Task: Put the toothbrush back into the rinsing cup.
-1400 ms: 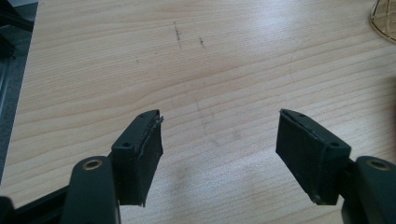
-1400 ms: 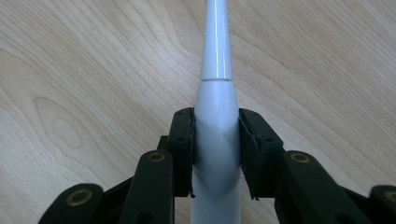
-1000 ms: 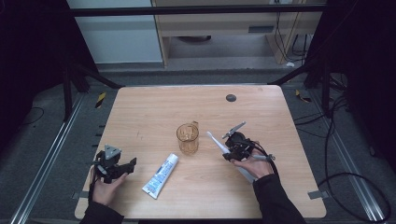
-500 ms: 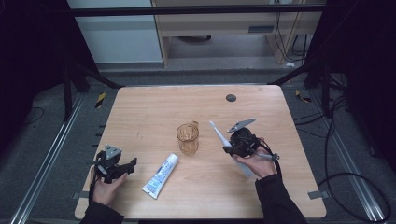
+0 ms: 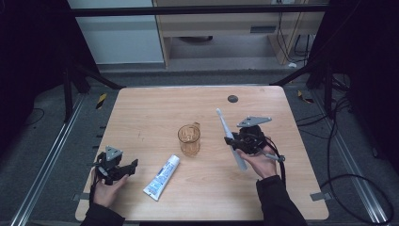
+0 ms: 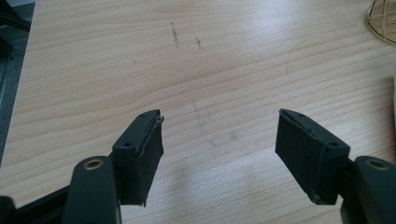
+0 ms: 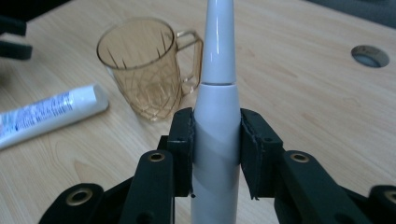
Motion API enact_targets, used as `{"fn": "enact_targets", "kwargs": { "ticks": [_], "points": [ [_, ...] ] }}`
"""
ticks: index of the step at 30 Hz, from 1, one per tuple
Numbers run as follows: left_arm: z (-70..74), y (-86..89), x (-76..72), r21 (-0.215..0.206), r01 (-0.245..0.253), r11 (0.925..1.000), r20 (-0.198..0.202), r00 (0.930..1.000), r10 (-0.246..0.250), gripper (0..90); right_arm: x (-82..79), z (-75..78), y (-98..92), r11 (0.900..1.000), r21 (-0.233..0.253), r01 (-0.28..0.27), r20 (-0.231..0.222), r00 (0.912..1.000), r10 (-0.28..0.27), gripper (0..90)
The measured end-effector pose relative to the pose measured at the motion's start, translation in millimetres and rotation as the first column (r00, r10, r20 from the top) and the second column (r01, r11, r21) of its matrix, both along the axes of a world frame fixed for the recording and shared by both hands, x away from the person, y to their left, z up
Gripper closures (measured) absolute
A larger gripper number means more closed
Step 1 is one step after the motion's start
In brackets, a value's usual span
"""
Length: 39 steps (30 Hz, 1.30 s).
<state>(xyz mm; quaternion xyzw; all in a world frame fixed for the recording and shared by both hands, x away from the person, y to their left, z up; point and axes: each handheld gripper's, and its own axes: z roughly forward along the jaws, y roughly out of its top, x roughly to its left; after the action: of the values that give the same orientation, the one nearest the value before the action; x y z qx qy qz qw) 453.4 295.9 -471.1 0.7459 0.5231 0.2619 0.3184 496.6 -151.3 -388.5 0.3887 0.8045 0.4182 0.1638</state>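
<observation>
In the right gripper view the toothbrush [image 7: 215,116] is cut off by the top edge, so its head is not seen, and the lower end of its handle is hidden between the black jaws. The toothpaste tube [image 7: 44,116] runs out at the left edge. In the left gripper view the amber cup [image 6: 383,21] is only a corner at the top right. The print on the tube is too blurred to read.
</observation>
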Motion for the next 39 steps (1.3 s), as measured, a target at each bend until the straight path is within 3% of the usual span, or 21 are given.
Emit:
{"fn": "enact_targets", "kwargs": {
  "ticks": [1,10,15,20,25,26,32,34,36,37,39],
  "points": [
    [0.0,0.0,0.0,0.000,0.000,1.0000,0.000,1.0000,0.000,31.2,-0.8,3.2,-2.4,1.000,0.030,0.010,0.011,0.9999,-0.010,67.6],
    [0.1,-0.1,-0.1,-0.002,0.000,1.0000,0.000,1.0000,0.000,31.2,-3.0,11.9,-5.8,0.993,0.106,0.044,0.074,0.9959,-0.052,67.6],
    [-0.1,-0.2,0.0,-0.003,0.002,1.0000,-0.001,1.0000,-0.002,31.3,-5.0,18.5,-7.0,0.981,0.179,0.072,0.126,0.9875,-0.096,67.6],
    [-0.1,-0.2,0.0,-0.004,0.002,1.0000,0.000,1.0000,-0.002,31.3,-5.8,21.7,-7.2,0.974,0.213,0.081,0.155,0.9811,-0.116,67.6],
    [-0.1,-0.1,0.0,-0.004,0.002,1.0000,-0.001,1.0000,-0.002,31.3,-7.7,23.9,-6.9,0.963,0.250,0.095,0.194,0.9702,-0.146,67.5],
    [-0.1,-0.2,0.0,-0.004,0.002,1.0000,0.000,1.0000,-0.002,31.3,-8.7,24.9,-6.3,0.957,0.270,0.103,0.207,0.9648,-0.162,67.5],
    [0.1,-0.1,-0.3,-0.004,0.001,1.0000,0.001,1.0000,-0.001,31.3,-10.5,26.8,-2.1,0.945,0.306,0.119,0.239,0.9507,-0.197,67.5],
    [0.1,0.0,-0.3,-0.004,0.001,1.0000,0.001,1.0000,-0.001,31.3,-10.8,27.5,1.7,0.936,0.331,0.118,0.255,0.9441,-0.209,67.5],
    [0.1,0.0,-0.3,-0.004,0.001,1.0000,0.001,1.0000,-0.001,31.3,-10.8,27.8,3.3,0.933,0.341,0.119,0.259,0.9419,-0.214,67.6],
    [-0.1,-0.2,-0.2,-0.005,0.000,1.0000,0.002,1.0000,0.000,31.3,-10.5,28.7,6.6,0.926,0.358,0.118,0.267,0.9375,-0.223,67.5],
    [0.0,-0.2,-0.2,-0.004,0.001,1.0000,0.001,1.0000,-0.001,31.3,-10.3,29.2,8.2,0.924,0.364,0.115,0.274,0.9353,-0.224,67.5]
  ]
}}
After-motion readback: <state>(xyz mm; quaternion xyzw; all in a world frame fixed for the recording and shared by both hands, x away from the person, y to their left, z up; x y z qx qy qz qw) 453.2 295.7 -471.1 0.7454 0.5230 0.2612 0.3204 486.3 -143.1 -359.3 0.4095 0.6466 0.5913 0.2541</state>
